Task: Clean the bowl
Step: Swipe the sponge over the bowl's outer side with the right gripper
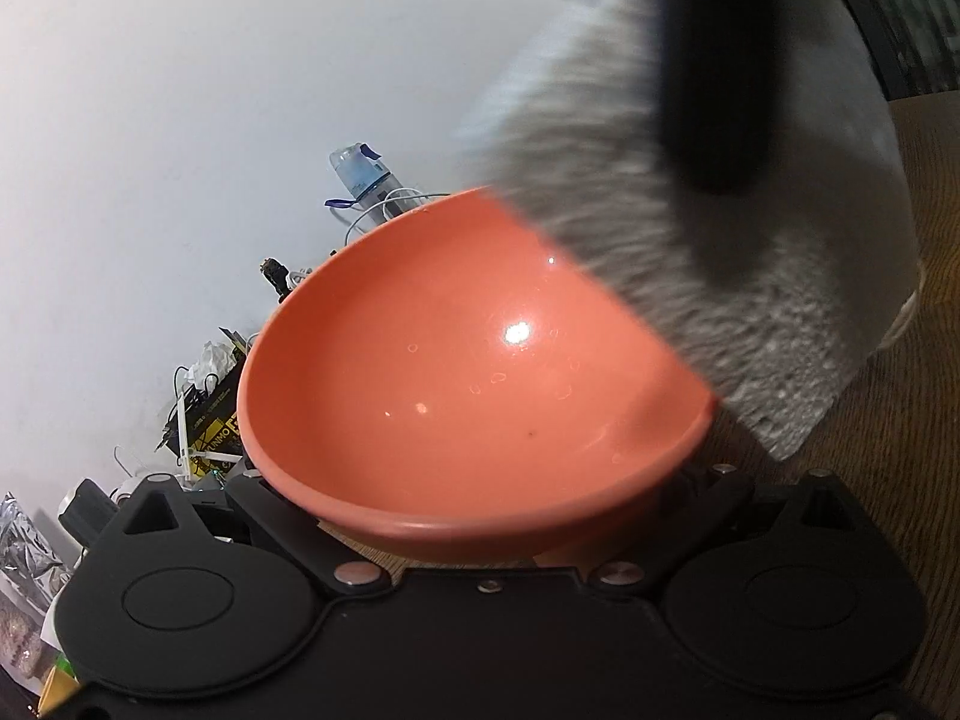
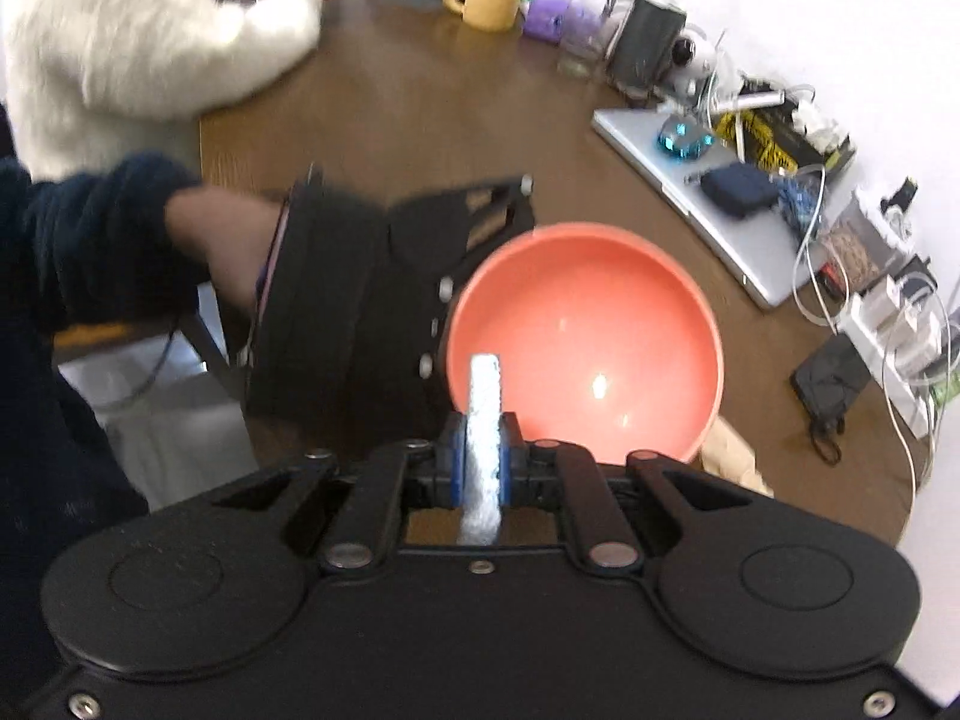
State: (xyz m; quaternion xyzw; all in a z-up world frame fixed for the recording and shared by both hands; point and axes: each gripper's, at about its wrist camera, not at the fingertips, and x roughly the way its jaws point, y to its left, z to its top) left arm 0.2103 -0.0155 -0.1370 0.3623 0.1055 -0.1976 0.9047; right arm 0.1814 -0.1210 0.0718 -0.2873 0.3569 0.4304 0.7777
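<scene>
Orange bowl (image 2: pixel 585 342) on the brown wooden table (image 2: pixel 384 102), tilted, its near-left rim against the left gripper (image 2: pixel 420 276). Open table beyond the bowl toward a yellow mug (image 2: pixel 483 2); to the right of the bowl, a closed silver laptop (image 2: pixel 708 204) heaped with cables and small gadgets, hemming that side in. Table edge just behind the bowl on the near right.

Left gripper held by a hand (image 2: pixel 222 240) in a dark blue sleeve (image 2: pixel 90 228), reaching in from the left of the bowl; in the left wrist view the bowl's rim (image 1: pixel 432 531) sits down between the finger linkages, fingertips hidden beneath it, so the grasp cannot be told. Right gripper (image 2: pixel 483 450) poised above the bowl's near rim, jaws drawn narrow and pinching a grey-white cleaning cloth (image 2: pixel 485 438) edge-on. From the left wrist, the same cloth (image 1: pixel 660 240) hangs blurred over the bowl's far right rim.

Inside the bowl: scattered water droplets (image 1: pixel 498 378), one tiny dark speck (image 1: pixel 531 434), glossy highlights.
</scene>
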